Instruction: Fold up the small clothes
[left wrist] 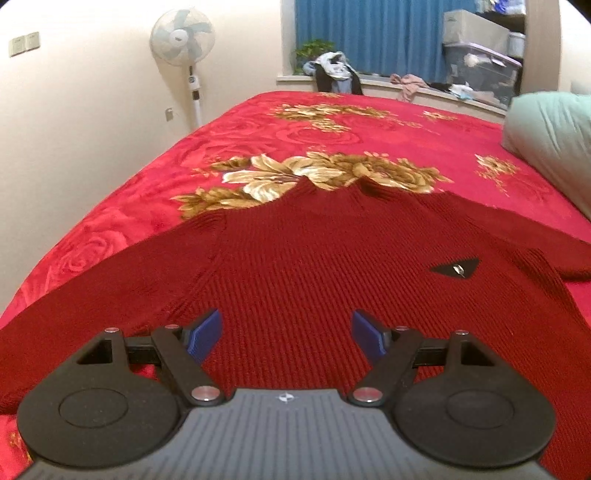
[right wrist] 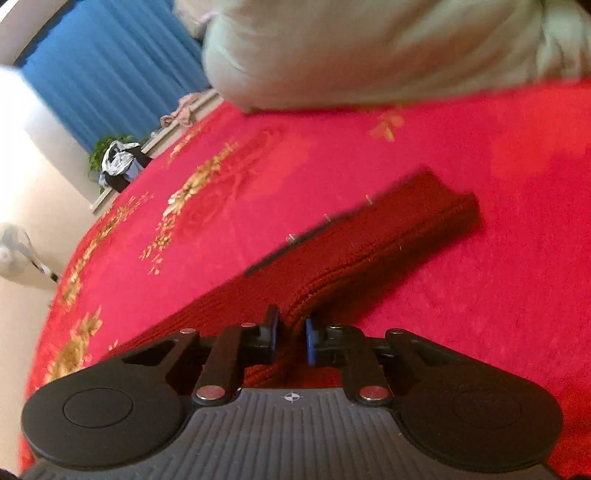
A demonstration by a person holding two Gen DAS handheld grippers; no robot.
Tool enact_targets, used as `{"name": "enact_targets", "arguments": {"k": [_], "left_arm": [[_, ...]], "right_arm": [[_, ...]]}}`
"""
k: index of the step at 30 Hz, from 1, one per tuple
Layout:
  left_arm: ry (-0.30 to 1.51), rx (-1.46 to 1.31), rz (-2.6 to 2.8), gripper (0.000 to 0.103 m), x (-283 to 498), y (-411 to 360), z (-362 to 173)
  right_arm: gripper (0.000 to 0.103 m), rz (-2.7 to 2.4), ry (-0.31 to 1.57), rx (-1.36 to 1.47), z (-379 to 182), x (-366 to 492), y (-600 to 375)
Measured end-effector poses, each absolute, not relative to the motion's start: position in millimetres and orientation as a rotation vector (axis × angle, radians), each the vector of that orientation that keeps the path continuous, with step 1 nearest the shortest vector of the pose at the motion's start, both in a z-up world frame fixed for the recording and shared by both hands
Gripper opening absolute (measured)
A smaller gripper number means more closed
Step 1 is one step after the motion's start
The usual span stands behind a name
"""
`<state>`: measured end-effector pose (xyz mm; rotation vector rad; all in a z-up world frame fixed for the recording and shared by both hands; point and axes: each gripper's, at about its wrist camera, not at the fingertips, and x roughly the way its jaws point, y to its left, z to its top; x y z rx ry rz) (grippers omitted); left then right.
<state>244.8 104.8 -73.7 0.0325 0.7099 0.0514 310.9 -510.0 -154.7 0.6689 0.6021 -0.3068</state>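
I see a red floral blanket (left wrist: 332, 125) under everything, a green pillow (left wrist: 554, 136) far right, a fan (left wrist: 183, 37) far left, blue curtains (left wrist: 369, 33) and a plant (left wrist: 314, 50) beyond.

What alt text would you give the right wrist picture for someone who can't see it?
The right gripper is pinched on the edge of a dark red sweater lying on a red flowered bedspread. A pale green pillow sits beyond, with blue curtains at upper left.
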Motion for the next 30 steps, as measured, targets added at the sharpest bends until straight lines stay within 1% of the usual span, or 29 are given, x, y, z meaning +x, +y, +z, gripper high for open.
{"name": "enact_targets", "arguments": {"k": [4,6,7,8,9,10,11,14,16,17,18,20,23,25,26,30], "left_arm": [[0.726,-0.03,0.107,0.082,249,124,-65],[0.746,-0.046,0.147,0.077,251,136,-63],[0.757,-0.056,0.164,0.065,252,141,-62],[0.774,-0.079,0.177,0.045,253,149,-61],[0.788,-0.11,0.183,0.034,255,158,-61],[0.799,-0.158,0.186,0.021,256,169,-59],[0.797,-0.196,0.189,0.018,256,178,-56],[0.756,-0.267,0.213,0.018,255,205,-42],[0.746,-0.315,0.218,0.018,257,222,-36],[0.75,-0.349,0.204,0.018,259,230,-35],[0.754,-0.393,0.186,0.018,262,239,-34],[0.771,-0.468,0.148,0.018,269,253,-34],[0.828,-0.587,0.07,0.018,282,271,-45],[0.879,-0.682,0.02,0.018,292,278,-59],[0.909,-0.722,0.001,0.018,297,282,-66],[1.011,-0.822,-0.021,0.018,315,286,-95]], "right_arm": [[0.014,-0.31,0.529,0.383,-116,324,-472],[0.013,-0.314,0.52,0.302,-93,336,-444],[0.013,-0.301,0.512,0.257,-80,343,-427],[0.013,-0.276,0.49,0.204,-66,347,-403],[0.013,-0.232,0.461,0.154,-51,349,-375],[0.013,-0.182,0.436,0.117,-38,349,-349],[0.013,-0.107,0.404,0.07,-24,347,-312],[0.013,0.144,0.33,-0.018,0,325,-209],[0.013,0.314,0.344,-0.014,-2,308,-149],[0.014,0.394,0.385,0.006,-8,302,-125],[0.02,0.466,0.447,0.024,-18,299,-104],[0.026,0.56,0.599,0.03,-46,292,-73],[0.026,0.573,0.763,0.035,-82,276,-72],[0.027,0.558,0.804,0.04,-94,259,-90],[0.03,0.523,0.829,0.035,-100,250,-106],[0.03,0.384,0.904,0.022,-120,223,-156]]}}
